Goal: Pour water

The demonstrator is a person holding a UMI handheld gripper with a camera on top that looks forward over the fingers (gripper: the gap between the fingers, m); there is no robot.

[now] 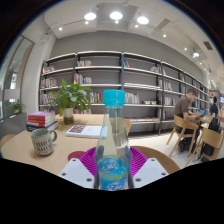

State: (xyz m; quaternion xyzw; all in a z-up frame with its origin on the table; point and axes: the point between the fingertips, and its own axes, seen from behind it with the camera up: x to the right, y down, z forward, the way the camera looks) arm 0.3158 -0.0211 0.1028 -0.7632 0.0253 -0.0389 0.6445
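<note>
Between my gripper's (113, 163) fingers stands the bottle (113, 140), upright, blue cap on, label facing me. Both pink pads (88, 158) look pressed against its sides, so I read the claw as pinching the bottle, not spread around it. Its base is hidden below the fingers, so I can't say whether it rests on the table (20, 147) or hangs clear.

Off to my left, well apart from the bottle, sits a mug (43, 141) on the table, likely my target. Behind it are a stack of books (41, 120), a plant (70, 98) and an open book (85, 130).

My worries: the cap appears on, so tilting now would pour nothing. The grip sits low on a tall bottle, so it could pivot or slip when I tip it. Thin plastic may buckle under the squeeze. Swinging left, I might overshoot the mug and wet the open book nearby.
</note>
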